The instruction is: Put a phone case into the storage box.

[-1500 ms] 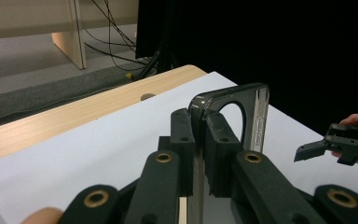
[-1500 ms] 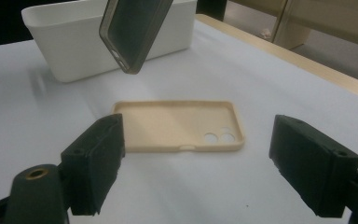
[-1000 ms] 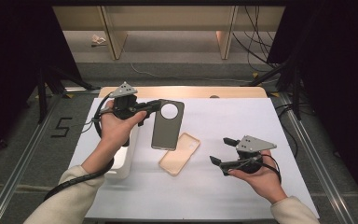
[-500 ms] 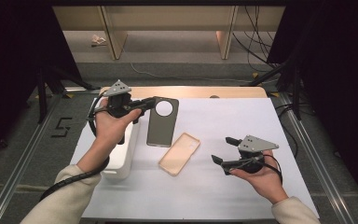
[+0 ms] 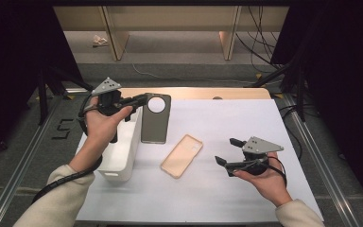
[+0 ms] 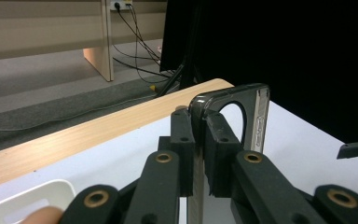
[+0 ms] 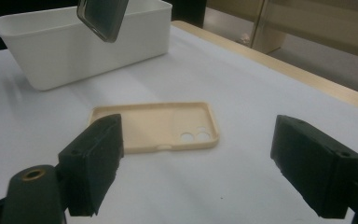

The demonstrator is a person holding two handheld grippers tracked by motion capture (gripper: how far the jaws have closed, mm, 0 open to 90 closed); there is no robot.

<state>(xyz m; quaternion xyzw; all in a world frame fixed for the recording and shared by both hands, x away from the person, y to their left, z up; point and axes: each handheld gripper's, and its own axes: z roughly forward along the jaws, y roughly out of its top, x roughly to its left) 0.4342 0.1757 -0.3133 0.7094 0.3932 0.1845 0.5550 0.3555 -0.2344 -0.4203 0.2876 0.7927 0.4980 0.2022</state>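
My left gripper (image 5: 143, 100) is shut on the top edge of a dark grey phone case (image 5: 155, 122) with a large round camera hole. The case hangs above the table, beside the white bin (image 5: 123, 158). In the left gripper view the pads pinch the case's rim (image 6: 256, 112) edge-on. A beige phone case (image 5: 182, 155) lies open side up on the white sheet, mid-table. My right gripper (image 5: 224, 150) stands open just right of it, jaws pointing at the beige case (image 7: 156, 126). The dark case's lower corner (image 7: 101, 16) hangs in front of the bin (image 7: 65, 51).
A white sheet (image 5: 227, 118) covers most of the wooden table (image 5: 194, 92). Metal rails run along both sides. Dark stands and cables (image 5: 274, 71) sit beyond the far edge. A floor mark reading 5 (image 5: 62, 128) lies to the left.
My left hand has carried the dark case leftward, toward the white bin. The right hand and the beige case have stayed put.
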